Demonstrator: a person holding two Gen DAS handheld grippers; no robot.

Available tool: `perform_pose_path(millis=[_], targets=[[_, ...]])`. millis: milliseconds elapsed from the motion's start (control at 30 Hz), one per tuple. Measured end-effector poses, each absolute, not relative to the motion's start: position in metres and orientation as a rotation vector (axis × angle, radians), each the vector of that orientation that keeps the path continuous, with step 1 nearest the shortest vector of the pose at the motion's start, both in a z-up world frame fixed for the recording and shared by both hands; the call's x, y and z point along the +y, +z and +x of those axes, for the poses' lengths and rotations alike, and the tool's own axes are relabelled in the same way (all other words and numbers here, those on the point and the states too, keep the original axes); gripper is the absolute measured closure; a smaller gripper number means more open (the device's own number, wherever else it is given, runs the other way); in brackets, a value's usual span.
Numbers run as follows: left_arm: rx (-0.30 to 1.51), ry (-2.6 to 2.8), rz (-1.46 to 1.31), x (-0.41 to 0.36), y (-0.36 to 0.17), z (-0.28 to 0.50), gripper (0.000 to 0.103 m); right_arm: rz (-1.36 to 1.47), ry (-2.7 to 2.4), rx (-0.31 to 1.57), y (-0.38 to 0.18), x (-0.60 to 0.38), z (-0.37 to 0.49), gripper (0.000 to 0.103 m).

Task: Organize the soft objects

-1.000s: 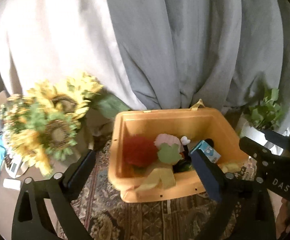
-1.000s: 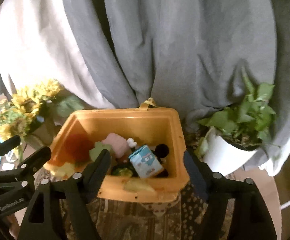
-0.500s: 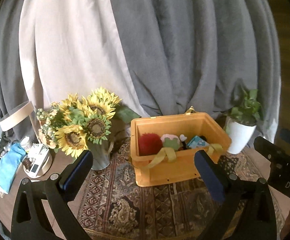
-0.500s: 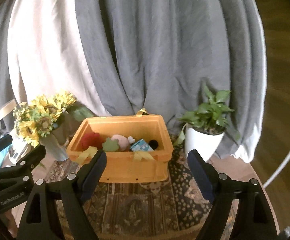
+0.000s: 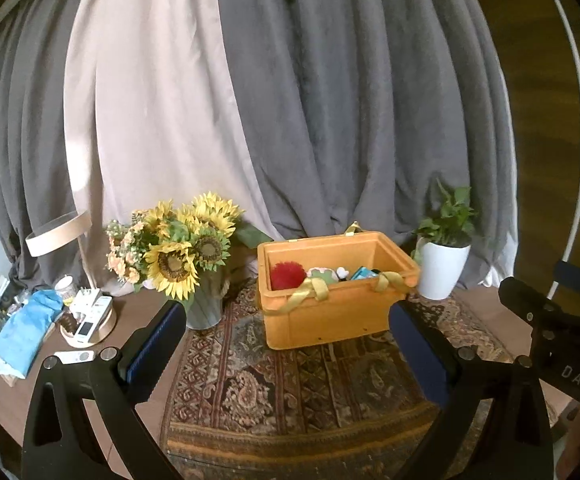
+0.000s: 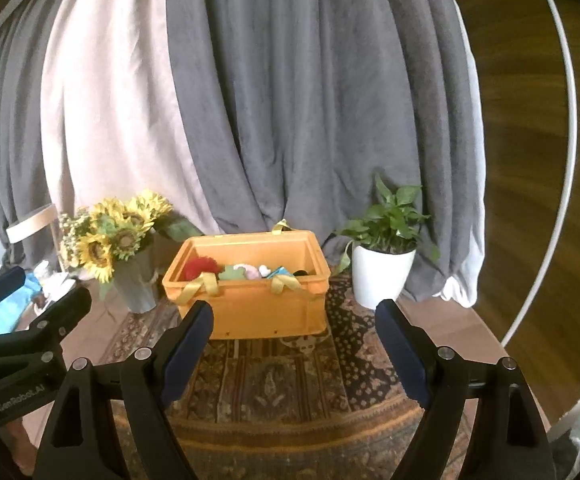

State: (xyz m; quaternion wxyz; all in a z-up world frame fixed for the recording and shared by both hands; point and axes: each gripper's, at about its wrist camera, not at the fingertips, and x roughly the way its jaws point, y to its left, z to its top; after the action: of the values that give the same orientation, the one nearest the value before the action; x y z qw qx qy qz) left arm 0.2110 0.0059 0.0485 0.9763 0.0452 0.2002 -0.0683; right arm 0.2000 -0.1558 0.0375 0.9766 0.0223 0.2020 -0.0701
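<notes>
Left claw [image 5: 286,344] is held wide, nothing between the pads; right claw [image 6: 294,344] the same, wide and empty. Both are kept low over the patterned rug [image 6: 274,384], well short of the orange crate [image 6: 250,312] — a stand-off pose, judged to mean nothing is being reached for.

The crate is framed between the pads in both views, so both claws are pointed at it. Soft things are seen inside it: a red fuzzy ball [image 5: 287,275] at the left end, a green and pink plush [image 5: 324,274] beside it, a blue box [image 5: 364,273] further right. Only their tops clear the rim, so the packing below cannot be told. Two yellow ribbons [image 5: 310,290] are draped over the near wall, likely carry handles left slack.

No soft item is seen loose on the rug — the sorting is judged done or close to it.

Sunflowers [image 5: 182,248] in a vase are set left of the crate, a potted plant [image 6: 386,256] right of it, both near enough to be knocked by a wide swing. A tray of clutter [image 5: 86,316] sits further left. Grey curtains [image 6: 310,100] close off the back.
</notes>
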Motion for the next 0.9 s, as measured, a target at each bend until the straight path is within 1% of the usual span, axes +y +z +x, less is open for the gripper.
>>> perform_pose_path(millis=[467, 600, 700, 900], targets=[[0.408, -0.130, 0.070, -0.007, 0.043, 0.107, 0.000, 0.041, -0.102, 0.414, 0.030, -0.166, 0.104, 0.019], [0.402, -0.132, 0.072, -0.009, 0.043, 0.089, 0.000, 0.050, -0.094, 0.409, 0.028, -0.169, 0.081, 0.019], [0.399, -0.138, 0.068, -0.011, 0.044, 0.076, 0.000, 0.054, -0.089, 0.406, 0.029, -0.171, 0.067, 0.011], [0.384, -0.148, 0.068, -0.013, 0.045, 0.056, 0.000, 0.044, -0.087, 0.383, 0.030, -0.171, 0.044, 0.010]])
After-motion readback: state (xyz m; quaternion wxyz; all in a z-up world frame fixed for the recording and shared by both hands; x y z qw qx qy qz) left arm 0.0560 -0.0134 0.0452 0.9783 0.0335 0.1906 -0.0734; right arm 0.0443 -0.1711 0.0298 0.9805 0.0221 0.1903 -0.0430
